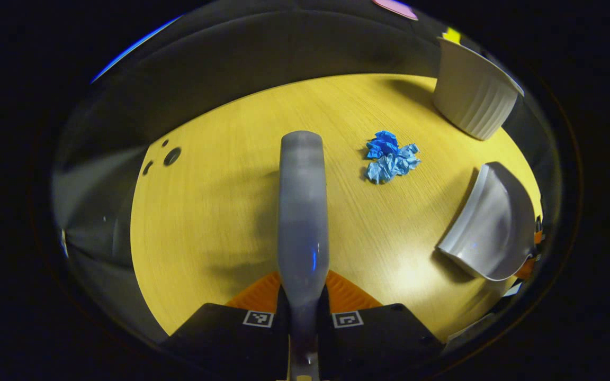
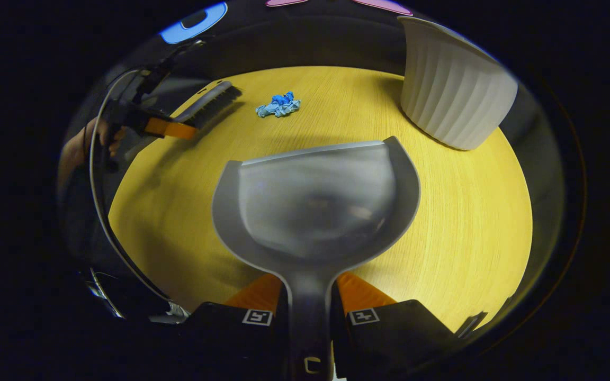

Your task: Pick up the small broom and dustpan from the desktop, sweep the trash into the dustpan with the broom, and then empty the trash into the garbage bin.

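Broom [image 1: 303, 211] was clamped by its handle between the left gripper [image 1: 303, 304] fingers, both pressed against it, its long grey back running straight ahead from the fingers over the table [image 1: 215, 211]; bristles not visible from this side. In the right gripper view the broom [image 2: 211, 103] showed far ahead and to the left of the fingers, dark bristles pointing down, above the table edge, with the left gripper [image 2: 170, 128] and a hand [image 2: 105, 135] behind it. Dustpan [image 2: 315, 206] was held by its handle between the right gripper [image 2: 310, 312] fingers, closed tight on it, pan spreading out just ahead of the fingers, open lip facing away; could not tell if the lip touched the table [image 2: 469, 211]. In the left gripper view the dustpan [image 1: 490, 225] sat off to the right of the fingers, tilted. Trash [image 1: 391, 157], a crumpled blue wad, lay on the table ahead and slightly right of the left fingers, apart from the broom tip; in the right gripper view the trash [image 2: 278, 105] lay well ahead of the dustpan lip, slightly left, just beside the broom head. Garbage bin [image 2: 456, 87], white and ribbed, stood on the table ahead and right of the right fingers, near the pan's right corner; bin [image 1: 472, 92] far ahead-right of the left fingers, beyond the trash.
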